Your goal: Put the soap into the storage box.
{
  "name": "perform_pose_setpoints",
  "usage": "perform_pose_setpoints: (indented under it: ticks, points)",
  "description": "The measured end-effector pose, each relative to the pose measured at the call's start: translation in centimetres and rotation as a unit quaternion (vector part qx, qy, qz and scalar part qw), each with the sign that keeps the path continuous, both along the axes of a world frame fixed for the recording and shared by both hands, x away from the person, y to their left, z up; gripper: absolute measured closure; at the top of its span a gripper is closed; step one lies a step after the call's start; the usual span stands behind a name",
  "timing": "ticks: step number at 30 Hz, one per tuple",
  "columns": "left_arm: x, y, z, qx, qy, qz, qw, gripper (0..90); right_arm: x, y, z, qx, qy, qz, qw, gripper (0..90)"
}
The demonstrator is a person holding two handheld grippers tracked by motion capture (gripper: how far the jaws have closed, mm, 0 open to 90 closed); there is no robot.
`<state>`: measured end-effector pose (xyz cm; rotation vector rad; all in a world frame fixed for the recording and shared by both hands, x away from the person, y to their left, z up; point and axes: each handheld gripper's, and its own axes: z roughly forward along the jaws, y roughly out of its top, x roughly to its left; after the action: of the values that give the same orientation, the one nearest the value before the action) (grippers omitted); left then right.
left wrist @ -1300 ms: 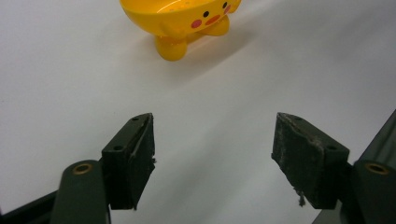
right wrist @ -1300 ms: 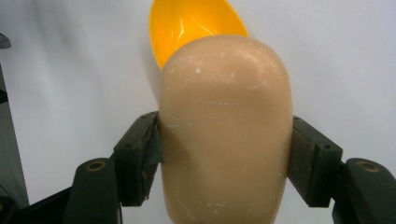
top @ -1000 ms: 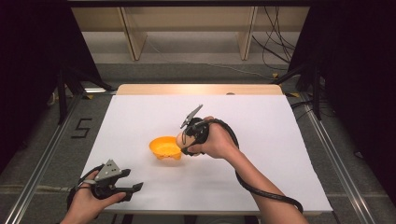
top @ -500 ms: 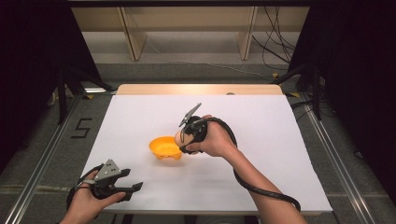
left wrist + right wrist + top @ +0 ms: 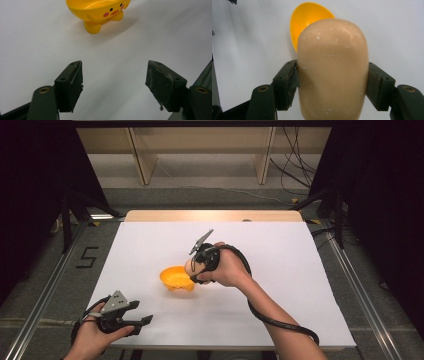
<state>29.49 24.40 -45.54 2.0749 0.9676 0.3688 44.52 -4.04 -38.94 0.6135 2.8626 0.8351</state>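
While the left gripper point(image 5: 142, 320) is spread, the right gripper's point(image 5: 333, 82) jaws pinch a tan egg point(image 5: 333, 67) between them.

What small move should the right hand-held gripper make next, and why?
Probably ease forward and down until the tan egg-shaped piece sits over the yellow bowl, then open. The right hand-held gripper is shut on the piece, and the bowl's opening shows just beyond it. The left hand-held gripper rests open, apart from the bowl.
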Motion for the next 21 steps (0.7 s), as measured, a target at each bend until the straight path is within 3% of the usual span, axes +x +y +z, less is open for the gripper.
perform_pose_setpoints:
  ticks: [21]
  points:
    - [0.02,0.11,0.11,0.007,-0.003,0.001,1.0000,29.6,0.56,0.86,-0.16,0.003,0.003,0.004,1.0000,35.2]
